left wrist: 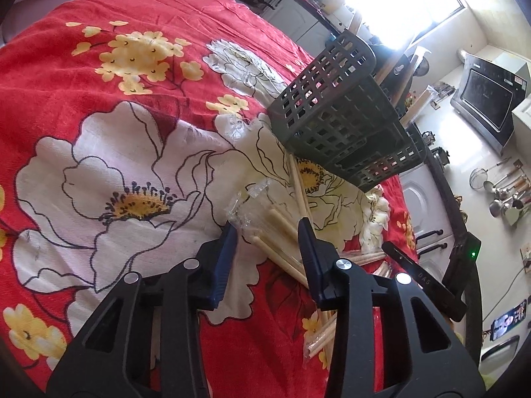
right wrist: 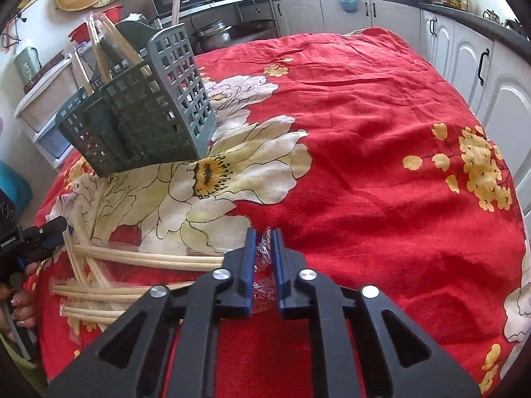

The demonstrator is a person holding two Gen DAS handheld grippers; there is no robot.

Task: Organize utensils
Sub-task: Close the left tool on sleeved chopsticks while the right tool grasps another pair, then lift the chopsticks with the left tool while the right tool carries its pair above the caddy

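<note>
The red floral cloth covers the worktop in a kitchen with white cabinets. The grey slotted basket stands near wrapped chopsticks. The right gripper is clenched on clear wrapper only, which could tear or slip. The left gripper straddles chopsticks; grip unclear.

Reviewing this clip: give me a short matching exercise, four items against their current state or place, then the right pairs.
1. right gripper
2. left gripper
3. grey basket
4. wrapped chopsticks

A. holds upright chopsticks
B. lying loose on the red floral cloth
C. shut on clear plastic wrapper
D. fingers straddling a wrapped chopstick bundle

Pairs: 1-C, 2-D, 3-A, 4-B
</note>
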